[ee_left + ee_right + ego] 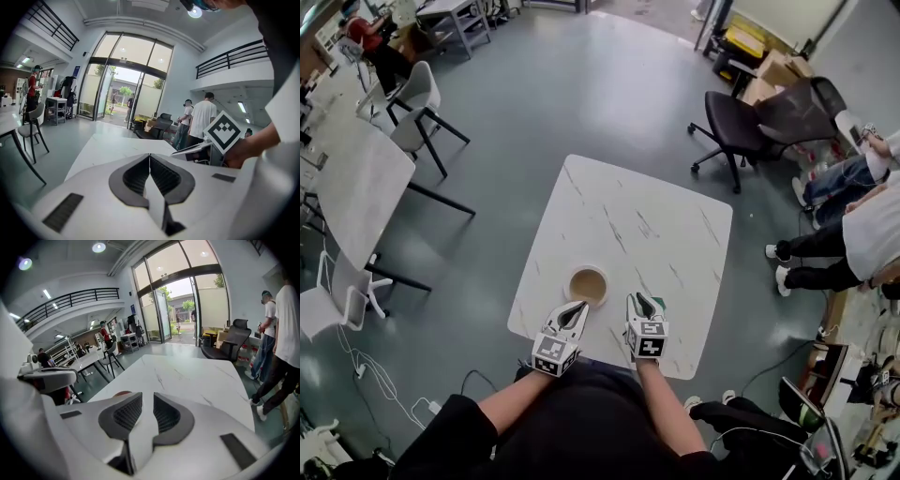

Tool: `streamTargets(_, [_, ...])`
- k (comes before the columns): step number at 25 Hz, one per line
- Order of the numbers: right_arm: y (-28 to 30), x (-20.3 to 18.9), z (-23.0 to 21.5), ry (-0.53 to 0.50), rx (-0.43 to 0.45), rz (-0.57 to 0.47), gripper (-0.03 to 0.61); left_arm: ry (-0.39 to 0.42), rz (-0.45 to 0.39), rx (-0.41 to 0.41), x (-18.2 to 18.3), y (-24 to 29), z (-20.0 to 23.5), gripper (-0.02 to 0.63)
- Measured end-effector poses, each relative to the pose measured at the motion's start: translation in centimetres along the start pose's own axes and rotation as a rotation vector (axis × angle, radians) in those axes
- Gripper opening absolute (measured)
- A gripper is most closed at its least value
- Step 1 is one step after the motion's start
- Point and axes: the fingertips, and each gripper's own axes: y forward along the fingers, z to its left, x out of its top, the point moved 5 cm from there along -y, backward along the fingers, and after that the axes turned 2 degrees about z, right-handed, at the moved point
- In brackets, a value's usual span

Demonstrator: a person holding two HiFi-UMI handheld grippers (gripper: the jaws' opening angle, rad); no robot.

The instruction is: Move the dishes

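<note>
A round tan dish (588, 284) sits on the white marble table (656, 225), near its front edge. My left gripper (574, 312) is just in front of the dish, at its near left rim, and its jaws meet at the tips with nothing between them (150, 157). My right gripper (643, 303) hovers to the right of the dish, apart from it. Its jaws stand a narrow gap apart and hold nothing (144, 399). In the right gripper view only a sliver of the dish (123, 393) peeks out behind the left jaw. The left gripper view does not show the dish.
A black office chair (750, 117) stands beyond the table's far right corner. People (862, 234) sit or stand along the right side. Another white table (361, 183) with chairs (417, 103) is at the left, and cables (375, 375) lie on the floor.
</note>
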Motion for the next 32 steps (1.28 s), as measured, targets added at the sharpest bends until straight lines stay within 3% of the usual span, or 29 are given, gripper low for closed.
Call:
streamTargets(5, [3.2,-0.9,2.6,0.008,0.019,0.074,0.089,-0.006,0.006,-0.026,-0.3,-0.7,2.3,0.018])
streamTargets(11, [6.2,-3.3,3.3,0.063,-0.021,0.172,0.089,0.000,0.022,-0.074,-0.7,-1.0,4.2,0.018])
streamTargets(21, [10.4,-5.1,3.6,0.233,-0.065,0.244,0.095,0.005,0.077,-0.140,-2.4,-0.9,6.8,0.018])
streamTargets(32, [11.8,-6.4,4.0,0.332,-0.107,0.274,0.085,0.000,0.070,-0.170,-2.0,-1.1,7.9,0.018])
